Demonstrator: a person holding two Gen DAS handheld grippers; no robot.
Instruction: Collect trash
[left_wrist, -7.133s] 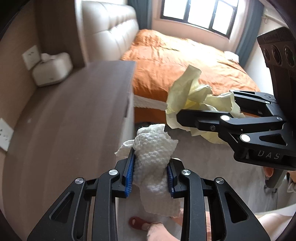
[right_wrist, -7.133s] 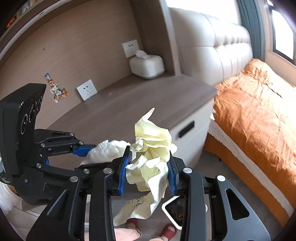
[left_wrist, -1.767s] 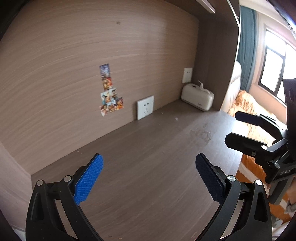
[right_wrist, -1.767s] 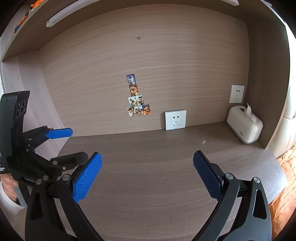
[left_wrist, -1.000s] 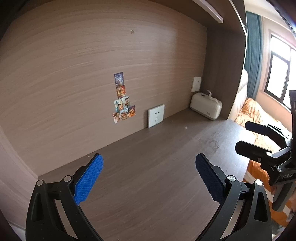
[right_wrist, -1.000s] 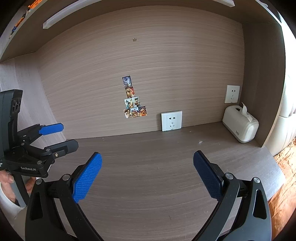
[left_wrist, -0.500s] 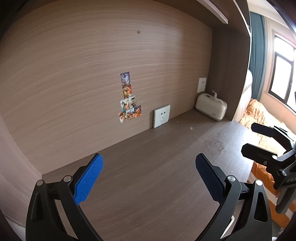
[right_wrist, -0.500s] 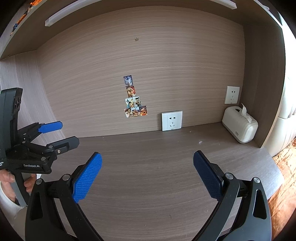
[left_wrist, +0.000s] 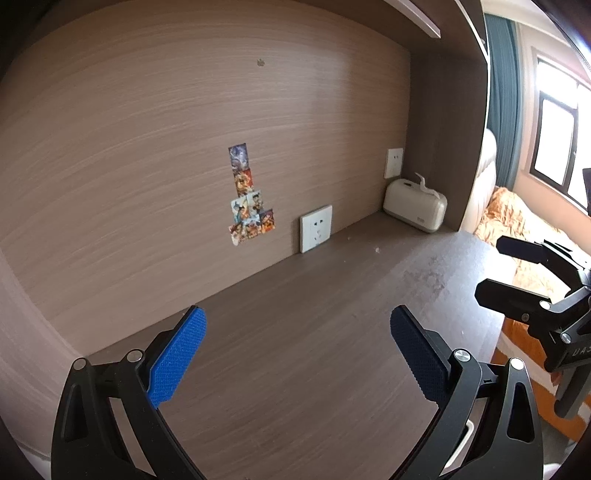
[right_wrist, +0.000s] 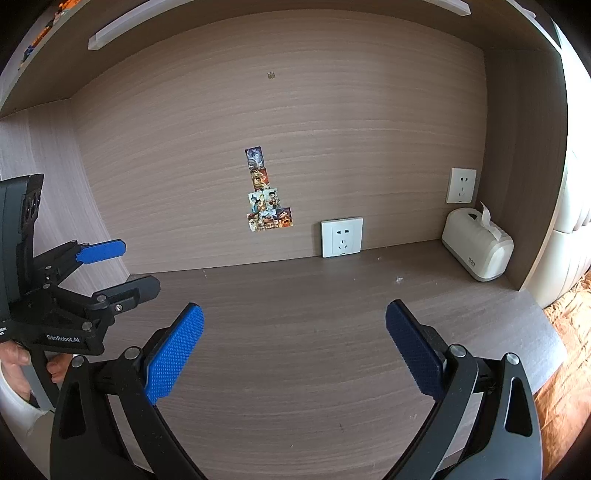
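Seven seconds ago our left gripper (left_wrist: 297, 350) held a white crumpled tissue and our right gripper (right_wrist: 293, 349) held a yellow crumpled paper beside the bed; now both have their blue pads spread wide with nothing between them, and no trash is in either view, so we cannot tell where it went. Compared with half a second ago, the views are almost the same, only the wall looks a little farther. We face a dark wooden desk top (right_wrist: 303, 332), and both grippers hover above it. A few small pale crumbs (right_wrist: 399, 280) lie on the desk near the back. On the wooden back wall (right_wrist: 221, 122) there is a group of small colourful stickers (right_wrist: 267, 195), and right of them a white power socket (right_wrist: 341, 237) just above the desk. A second socket (right_wrist: 461, 185) is further right, and a white tissue box (right_wrist: 476, 245) stands in the right corner. In the left view an orange bed cover (left_wrist: 513, 214) and a window (left_wrist: 557, 147) show at the right.
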